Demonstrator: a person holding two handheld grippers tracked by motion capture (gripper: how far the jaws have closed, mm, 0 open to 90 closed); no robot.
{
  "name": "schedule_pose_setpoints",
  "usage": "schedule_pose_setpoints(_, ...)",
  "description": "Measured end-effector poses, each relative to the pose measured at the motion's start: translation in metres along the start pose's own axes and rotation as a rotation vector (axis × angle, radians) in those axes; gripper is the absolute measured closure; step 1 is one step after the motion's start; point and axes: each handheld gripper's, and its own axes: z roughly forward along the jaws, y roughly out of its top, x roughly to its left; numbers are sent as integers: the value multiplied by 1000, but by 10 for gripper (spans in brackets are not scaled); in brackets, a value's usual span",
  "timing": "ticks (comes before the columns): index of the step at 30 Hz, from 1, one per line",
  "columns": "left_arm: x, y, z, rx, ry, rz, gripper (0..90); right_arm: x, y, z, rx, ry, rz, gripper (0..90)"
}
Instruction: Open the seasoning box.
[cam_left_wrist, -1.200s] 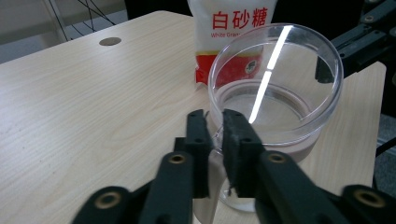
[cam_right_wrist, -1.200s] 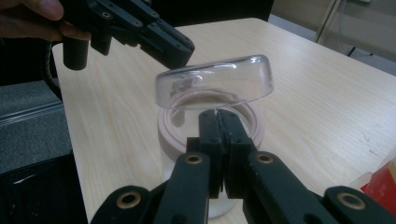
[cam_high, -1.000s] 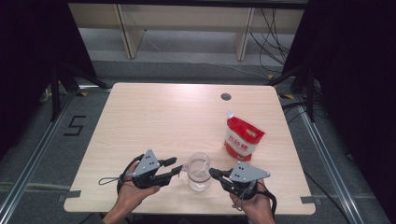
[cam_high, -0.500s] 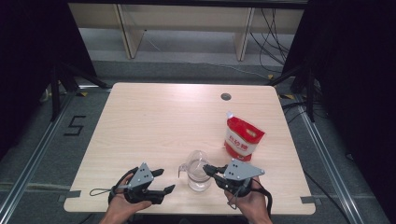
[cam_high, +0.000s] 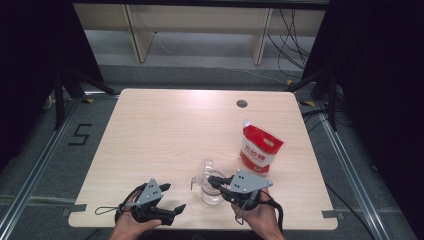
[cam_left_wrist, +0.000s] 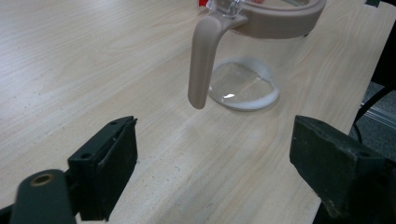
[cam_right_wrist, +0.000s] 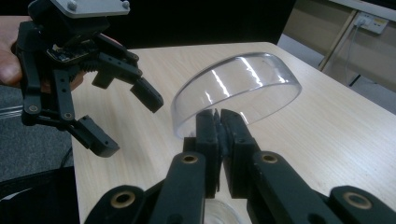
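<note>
Your wooden surface (cam_high: 165, 130) carries everything, and the clear jug (cam_high: 210, 187) near its front edge is the landmark here. The jug stands upright on the surface; in the left gripper view its beige handle (cam_left_wrist: 201, 65) hangs down from a beige rim band (cam_left_wrist: 285, 21), and a white ring shows around its clear base.

Beyond the jug and a little to its right, a red and white pouch (cam_high: 260, 150) stands upright, near the jug but apart from it. Far beyond the jug, close to the back edge of the surface, is a small round dark hole (cam_high: 242, 103).

Your left gripper (cam_high: 167, 200) sits to the left of the jug, near the front edge and apart from the jug. Its fingers (cam_left_wrist: 105, 154) have just been opening and now stand wide with nothing between them; the jug's handle lies ahead of the gap, untouched.

Your right gripper (cam_high: 216, 182) is right at the jug, on its right side, reaching over its top. Its fingers (cam_right_wrist: 208, 135) are pinched narrow on the edge of the clear domed lid (cam_right_wrist: 238, 91), which is held tilted above the surface.
</note>
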Motion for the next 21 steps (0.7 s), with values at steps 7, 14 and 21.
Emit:
schedule_pose_setpoints(7,0,-3,-5,-5,-4,4,150,4,4,7,-1,15,-10,867)
schedule_pose_setpoints(14,1,-5,-5,9,-2,-2,151,9,9,15,9,42,-25,863)
schedule_pose_setpoints(21,3,-4,-6,-1,8,-3,151,3,4,10,6,23,-10,847)
